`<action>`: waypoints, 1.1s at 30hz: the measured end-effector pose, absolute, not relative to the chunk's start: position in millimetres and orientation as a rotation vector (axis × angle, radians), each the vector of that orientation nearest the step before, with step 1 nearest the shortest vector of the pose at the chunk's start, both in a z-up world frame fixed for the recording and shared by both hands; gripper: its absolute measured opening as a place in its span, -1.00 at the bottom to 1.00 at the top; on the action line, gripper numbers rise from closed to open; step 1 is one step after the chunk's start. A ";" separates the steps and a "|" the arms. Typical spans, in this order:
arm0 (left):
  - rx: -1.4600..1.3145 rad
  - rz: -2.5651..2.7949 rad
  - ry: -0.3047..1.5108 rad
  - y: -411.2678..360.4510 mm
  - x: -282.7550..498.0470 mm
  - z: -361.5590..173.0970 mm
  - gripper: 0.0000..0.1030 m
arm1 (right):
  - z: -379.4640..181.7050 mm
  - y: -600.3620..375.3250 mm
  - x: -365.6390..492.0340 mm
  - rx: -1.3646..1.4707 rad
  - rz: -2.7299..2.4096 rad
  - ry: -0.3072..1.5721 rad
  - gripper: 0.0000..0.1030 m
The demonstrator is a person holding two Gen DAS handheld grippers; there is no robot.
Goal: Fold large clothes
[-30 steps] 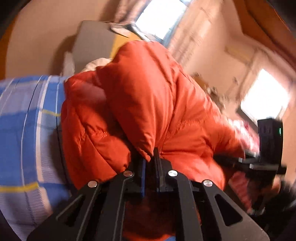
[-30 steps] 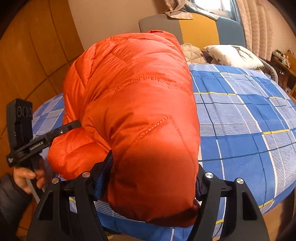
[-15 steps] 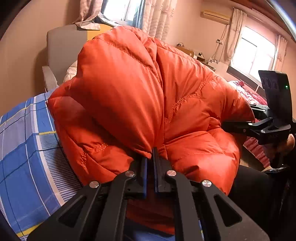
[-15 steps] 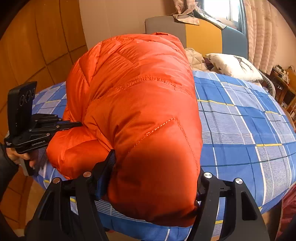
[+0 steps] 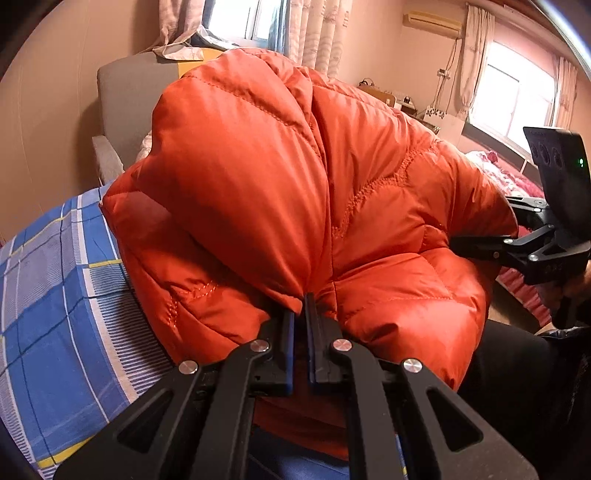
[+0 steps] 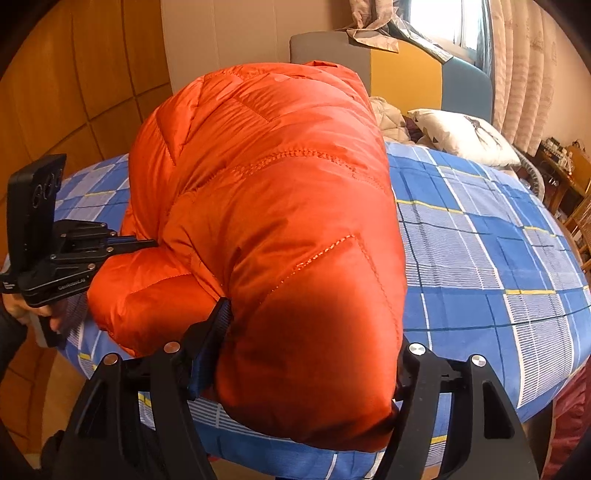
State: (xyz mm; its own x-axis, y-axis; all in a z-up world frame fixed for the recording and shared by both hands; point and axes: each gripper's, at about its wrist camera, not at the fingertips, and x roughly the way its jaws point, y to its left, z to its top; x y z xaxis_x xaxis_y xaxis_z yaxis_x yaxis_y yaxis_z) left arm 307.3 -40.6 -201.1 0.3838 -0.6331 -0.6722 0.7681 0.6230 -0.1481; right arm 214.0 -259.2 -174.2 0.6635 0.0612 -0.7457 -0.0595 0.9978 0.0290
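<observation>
Compared to a second ago the left wrist view has swung round and sharpened up: it was tilted and blurry, now it's steady, with the window and curtains in plain sight. The orange puffer jacket (image 5: 295,192) sits a bit taller in that view too. The right wrist view barely changed; the other rig just slid up a little on the left edge.

Count-wise: one jacket, two claws, one bed. The jacket is bunched into a big puffy mound on the bed (image 6: 498,258), which has a blue plaid sheet, near the edge closest to the cameras.

The left claw (image 5: 300,314) is pinched nearly closed on a fold of jacket fabric at the bottom of the mound, only a thin gap between the fingers. The right claw (image 6: 310,350) is spread wide around a fat padded chunk of jacket, with the stuffing filling the whole space between its fingers (image 6: 218,332).

Around it: a white pillow (image 6: 465,136) near the head of the bed, a grey and yellow headboard (image 6: 402,74) behind, curtains (image 5: 314,33) at the window, and an air conditioner (image 5: 432,20) high on the wall. The jacket blocks most of the bed in both views.
</observation>
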 end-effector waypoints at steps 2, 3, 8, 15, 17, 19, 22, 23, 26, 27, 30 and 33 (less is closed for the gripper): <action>0.224 -0.889 0.759 -44.0 305.7 -198.3 -0.90 | -173.8 -261.5 212.5 0.015 0.078 0.841 0.35; 0.224 -0.887 0.760 -44.8 306.8 -197.1 -0.90 | -173.2 -263.9 211.4 0.025 0.086 0.841 0.37; 0.228 -0.864 0.755 -44.8 303.5 -195.6 -0.90 | -160.9 -270.8 200.9 0.059 0.101 0.820 0.38; 0.216 -0.830 0.751 -44.1 295.7 -196.9 -0.92 | -131.8 -284.7 177.0 0.101 0.069 0.735 0.38; 0.204 -0.818 0.752 -42.5 293.8 -198.1 -0.93 | -125.6 -282.5 176.5 0.102 0.075 0.713 0.38; 0.186 -0.809 0.756 -40.4 292.1 -199.4 -0.93 | -125.4 -276.8 181.2 0.076 0.077 0.714 0.37; 0.152 -0.797 0.771 -36.4 292.4 -200.3 -0.96 | -137.6 -266.4 194.1 0.038 0.076 0.765 0.23; 0.141 -0.795 0.775 -34.9 292.0 -200.4 -0.97 | -142.7 -262.0 197.9 0.019 0.068 0.776 0.24; 0.135 -0.785 0.785 -32.1 293.4 -198.7 -0.97 | -147.2 -253.6 199.2 -0.013 0.054 0.776 0.34; 0.135 -0.784 0.788 -31.9 293.6 -198.3 -0.97 | -149.1 -250.7 200.3 -0.030 0.045 0.788 0.36; 0.149 -0.772 0.790 -33.7 293.4 -194.7 -0.97 | -150.5 -247.0 201.7 -0.084 -0.004 0.809 0.28; 0.145 -0.768 0.797 -36.2 294.8 -193.4 -0.96 | -139.5 -245.8 198.5 -0.187 -0.048 0.810 0.11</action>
State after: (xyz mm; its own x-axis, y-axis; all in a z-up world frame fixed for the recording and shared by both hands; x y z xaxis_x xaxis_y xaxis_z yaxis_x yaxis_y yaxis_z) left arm 294.8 -36.2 -193.4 0.4488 -0.5662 -0.6914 0.6702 0.7250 -0.1587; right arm 198.5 -245.8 -139.5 0.6894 -0.1144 -0.7153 -0.0283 0.9824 -0.1844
